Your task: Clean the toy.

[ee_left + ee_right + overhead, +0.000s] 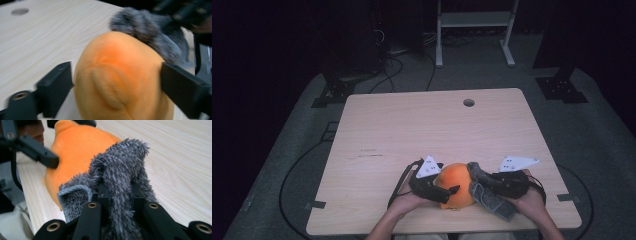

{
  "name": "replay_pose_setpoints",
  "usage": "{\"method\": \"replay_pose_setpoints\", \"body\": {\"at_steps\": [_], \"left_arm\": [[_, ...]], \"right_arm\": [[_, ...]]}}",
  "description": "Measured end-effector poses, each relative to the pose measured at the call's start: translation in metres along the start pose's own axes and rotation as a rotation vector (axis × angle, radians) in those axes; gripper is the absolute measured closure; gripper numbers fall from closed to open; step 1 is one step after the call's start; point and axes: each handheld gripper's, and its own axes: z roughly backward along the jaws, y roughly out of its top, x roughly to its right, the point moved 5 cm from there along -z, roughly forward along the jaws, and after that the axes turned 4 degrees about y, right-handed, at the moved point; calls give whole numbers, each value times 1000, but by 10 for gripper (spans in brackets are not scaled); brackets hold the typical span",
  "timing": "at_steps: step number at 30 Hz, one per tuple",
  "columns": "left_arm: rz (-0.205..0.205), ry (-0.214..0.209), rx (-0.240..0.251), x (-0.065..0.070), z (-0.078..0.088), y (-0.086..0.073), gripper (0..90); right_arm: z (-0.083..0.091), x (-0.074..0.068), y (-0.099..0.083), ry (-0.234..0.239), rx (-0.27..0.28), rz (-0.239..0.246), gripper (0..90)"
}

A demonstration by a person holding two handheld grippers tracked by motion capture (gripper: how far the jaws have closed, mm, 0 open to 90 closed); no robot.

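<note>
At the table's [377,125] near edge, the left gripper [454,190] is spreading its jaws wide around the orange plush toy [458,181]; the right gripper [484,183] is pinching the grey fuzzy cloth [492,197] tight, just right of it.

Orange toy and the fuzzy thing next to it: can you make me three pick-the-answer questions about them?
1. Where is the orange plush toy?
A. By the far hole in the table
B. At the near edge, between the left gripper and the right gripper
C. On the floor

2. What colour is the fuzzy cloth?
A. Grey
B. Red
C. Green

3. What is the right gripper doing?
A. Wide open, holding nothing
B. Shut on the fuzzy cloth
C. Lying on the floor

Answers: B, the high view shows the toy close to the person, between both hands; A, its fur is grey; B, the cloth is pinched between its jaws.
</note>
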Motion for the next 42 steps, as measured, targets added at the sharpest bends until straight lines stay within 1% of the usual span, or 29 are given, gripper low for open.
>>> {"method": "replay_pose_setpoints", "body": {"at_steps": [1,2,5,7,8,9,10,11,12,13,14,15,17,18,20,21,22,23,25,26,28,29,30,33,35,37,39,41,42], "left_arm": [[29,-16,-16,1,-4,-1,85],[33,-27,-18,2,-5,-3,108],[-45,0,28,9,-3,1,269],[-138,21,90,14,1,6,334],[-205,35,128,17,3,9,353],[-281,54,157,21,5,12,369],[-342,63,176,23,6,14,369],[-371,66,181,23,6,15,368],[-382,65,173,20,5,14,363],[-378,61,144,14,3,10,351],[-345,55,119,8,1,6,308],[-282,40,118,3,1,4,257],[-183,22,96,-3,3,4,152],[-155,21,89,-3,4,6,113],[-142,31,87,-1,7,9,102],[-145,42,62,0,6,9,126],[-173,53,37,0,5,7,160],[-202,47,43,2,5,4,223],[-217,54,47,3,6,1,295],[-235,65,48,3,6,0,323],[-247,47,56,4,7,-1,348],[-271,31,61,6,7,-2,353],[-280,19,65,7,6,-2,355],[-308,18,54,10,6,-1,351],[-309,7,50,7,7,-3,348],[-293,5,50,4,9,-3,348],[-280,-1,56,2,10,-4,346],[-275,-2,58,2,10,-5,342],[-277,-2,60,3,10,-5,342]], "right_arm": [[1,-1,-1,-3,-4,4,754],[2,-1,-3,-4,-6,3,754],[5,2,-5,-5,-8,-10,754],[11,4,-2,-10,13,-17,754],[14,4,0,-10,30,-19,755],[18,5,3,-8,63,-24,755],[22,6,8,-2,103,-35,755],[23,7,11,-2,131,-48,755],[23,9,13,-8,141,-55,755],[19,10,13,-11,134,-55,754],[11,12,10,-11,103,-56,754],[4,13,5,-21,63,-54,755],[-8,9,2,-13,41,-49,756],[-11,5,4,-9,43,-44,756],[-13,-8,9,7,47,-10,756],[-14,-15,11,22,51,9,756],[-15,-21,11,32,46,30,755],[-15,-24,10,26,35,44,755],[-11,-21,8,27,23,50,755],[-7,-16,6,19,23,32,756],[1,-5,6,-27,46,-3,757],[4,-3,8,-19,79,-20,757],[7,-4,13,-16,109,-23,757],[1,-11,19,12,114,6,755],[-8,-14,16,19,84,22,754],[-9,-9,12,37,75,1,754],[-9,0,3,-9,22,-4,755],[-9,7,-9,-13,-10,-44,756],[-7,10,-12,-25,-21,-52,756]]}}
